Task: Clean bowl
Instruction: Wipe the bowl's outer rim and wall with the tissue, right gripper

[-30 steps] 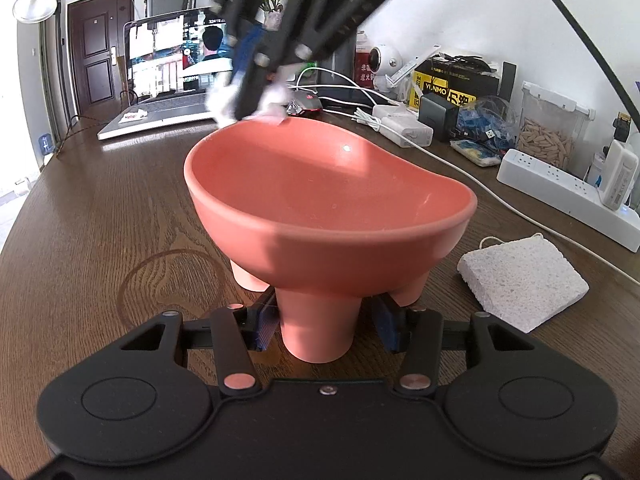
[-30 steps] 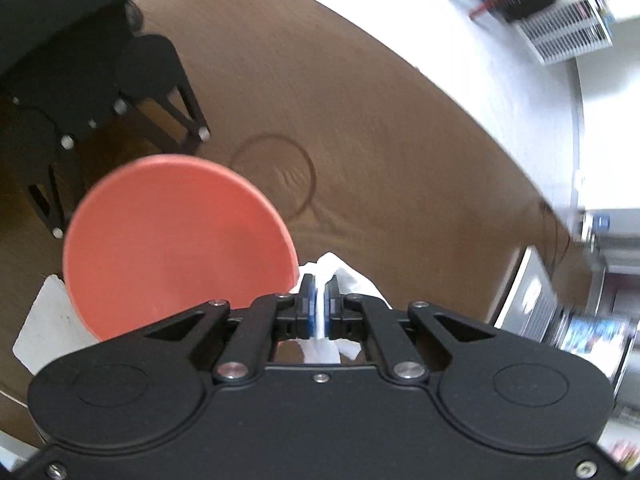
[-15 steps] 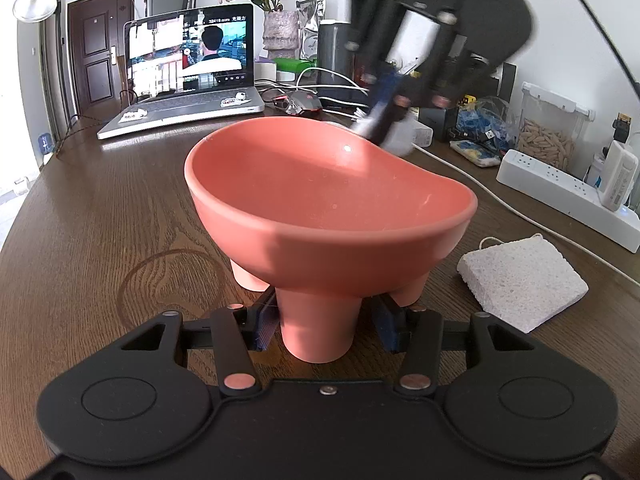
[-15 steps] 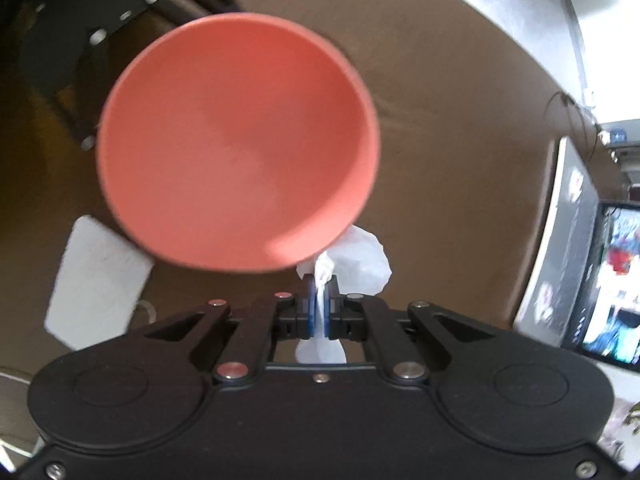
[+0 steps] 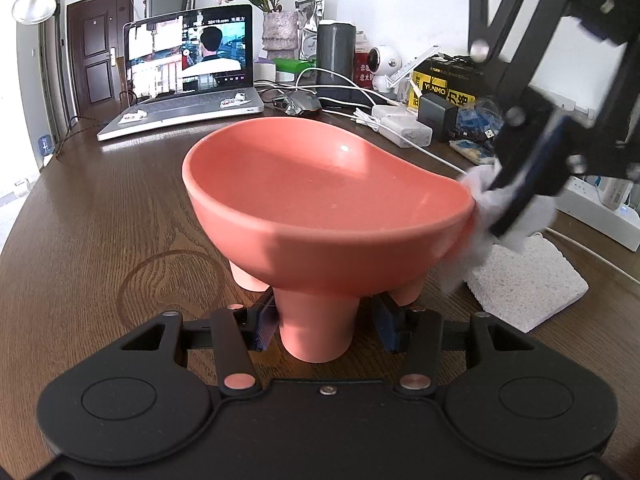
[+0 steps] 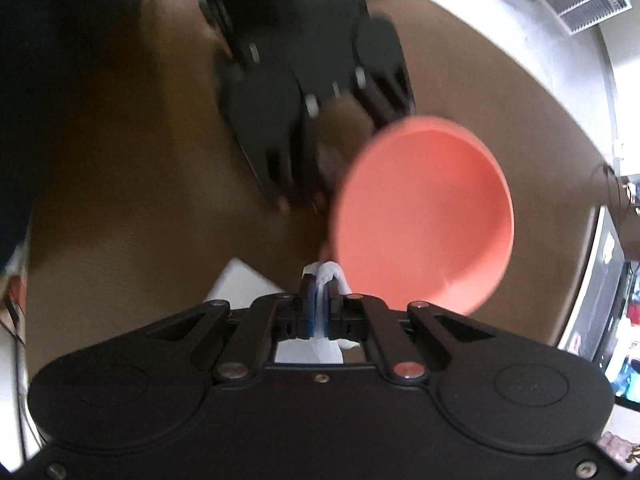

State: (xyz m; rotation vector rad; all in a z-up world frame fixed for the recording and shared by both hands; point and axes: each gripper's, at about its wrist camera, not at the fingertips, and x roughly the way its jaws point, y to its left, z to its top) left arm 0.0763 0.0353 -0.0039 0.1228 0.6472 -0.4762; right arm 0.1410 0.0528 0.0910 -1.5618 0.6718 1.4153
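Note:
A coral-pink footed bowl [image 5: 320, 208] stands upright on the brown wooden table [image 5: 100, 220]. My left gripper [image 5: 326, 322] is shut on the bowl's front leg [image 5: 318, 330] and holds it steady. My right gripper [image 6: 319, 292] is shut on a crumpled white tissue [image 6: 330, 272]. In the left wrist view the right gripper [image 5: 520, 196] presses the tissue [image 5: 480, 216] against the outside of the bowl's right rim. From above, the bowl [image 6: 424, 216] looks empty inside.
A white sponge [image 5: 524, 280] lies on the table right of the bowl, under the right gripper. Behind are an open laptop [image 5: 188, 76], a mouse [image 5: 302, 102], chargers and cables [image 5: 400, 128], and a white power strip [image 5: 600, 208].
My right gripper has swept the tissue around the bowl's rim, from the far left edge, past the back, to the right side. The bowl and left gripper have stayed still.

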